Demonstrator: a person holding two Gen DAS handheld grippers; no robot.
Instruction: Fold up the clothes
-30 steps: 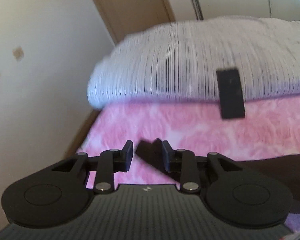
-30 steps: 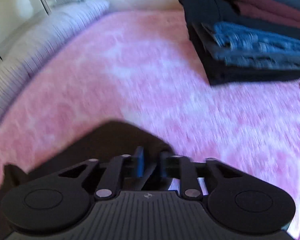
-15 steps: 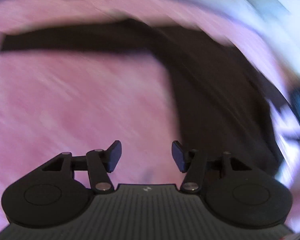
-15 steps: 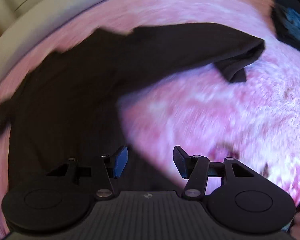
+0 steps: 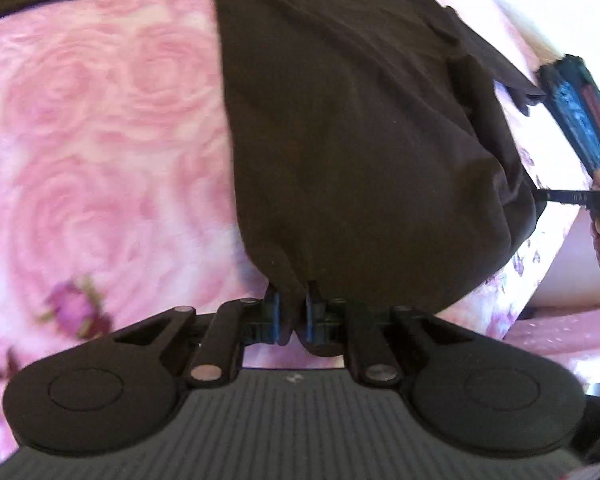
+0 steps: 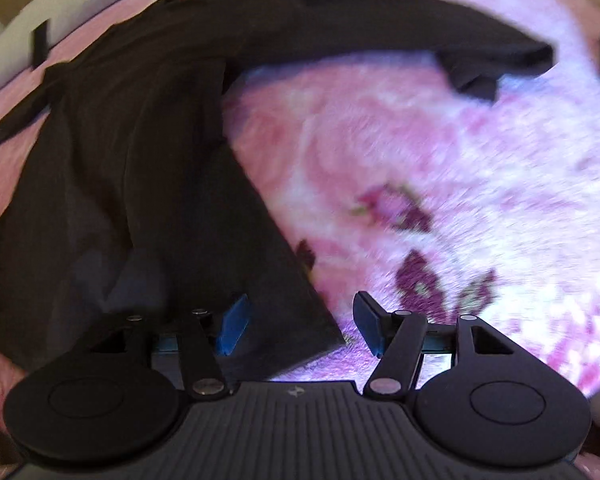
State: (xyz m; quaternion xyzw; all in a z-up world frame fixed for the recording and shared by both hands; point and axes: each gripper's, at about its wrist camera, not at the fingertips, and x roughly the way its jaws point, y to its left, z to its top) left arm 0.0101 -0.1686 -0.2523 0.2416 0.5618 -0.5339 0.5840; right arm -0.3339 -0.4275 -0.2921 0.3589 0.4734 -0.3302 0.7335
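A dark brown long-sleeved shirt (image 5: 360,120) lies spread on the pink rose-patterned bedspread (image 5: 80,140). My left gripper (image 5: 292,316) is shut on the shirt's bottom hem near its left corner. In the right wrist view the shirt (image 6: 140,140) lies with one sleeve (image 6: 440,48) stretched out to the right. My right gripper (image 6: 300,328) is open, its jaws either side of the hem's right corner (image 6: 300,332). It also shows at the right edge of the left wrist view (image 5: 572,198).
A stack of folded blue and maroon clothes (image 5: 580,108) sits at the far right of the bed. The bed's edge (image 5: 540,280) drops off at the right. A white pillow (image 6: 4,40) lies beyond the shirt's collar.
Both grippers let go of the shirt and swung down to its bottom hem. The left gripper has closed on the hem; the right is open over the other corner.
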